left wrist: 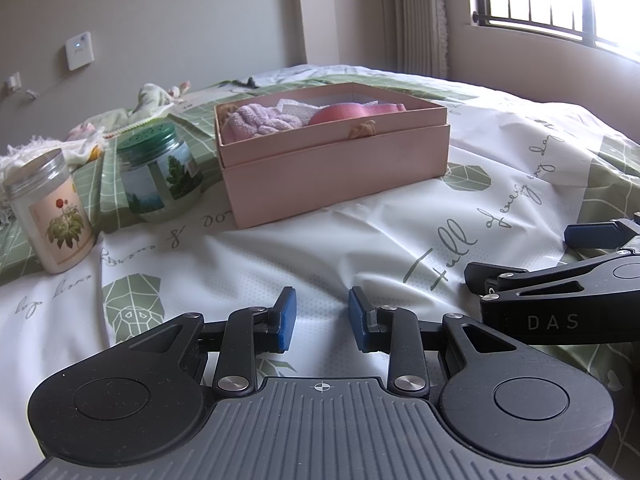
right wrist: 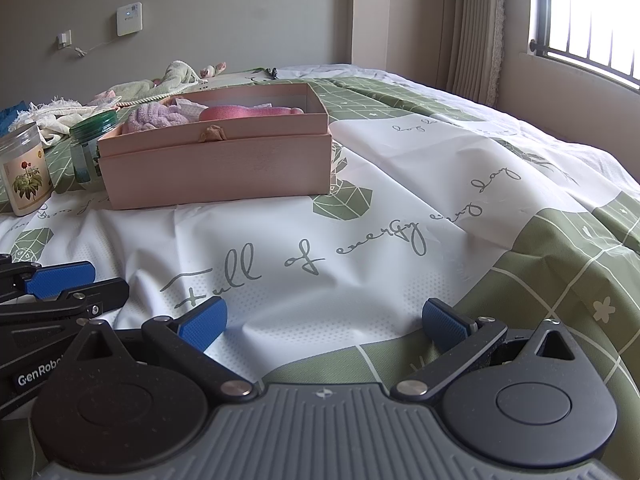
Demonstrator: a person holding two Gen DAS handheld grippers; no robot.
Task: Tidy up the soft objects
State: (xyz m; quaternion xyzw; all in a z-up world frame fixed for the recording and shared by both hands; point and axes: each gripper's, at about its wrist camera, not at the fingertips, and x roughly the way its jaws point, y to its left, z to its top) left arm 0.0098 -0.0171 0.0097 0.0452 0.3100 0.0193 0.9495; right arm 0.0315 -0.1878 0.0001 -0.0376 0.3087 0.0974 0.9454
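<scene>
Both grippers sit low over the bedspread (right wrist: 360,208), side by side and pointing toward the far wall. The left gripper (left wrist: 322,318) has its blue pads (left wrist: 286,320) a modest gap apart, with nothing between them. The right gripper (right wrist: 324,322) is spread much wider, and it too holds nothing; only wrinkled white and green cloth lies under it.

Farther along the bed stands a pink box (left wrist: 336,168), lid off. A lilac towel (left wrist: 260,122) and a pink soft object (left wrist: 348,114) lie inside it. Just to the left of the box stand a green-lidded jar (left wrist: 160,176) and a flower-labelled jar (left wrist: 52,216). Behind them, near the wall, loose pale cloths (right wrist: 168,80) lie in a heap.
</scene>
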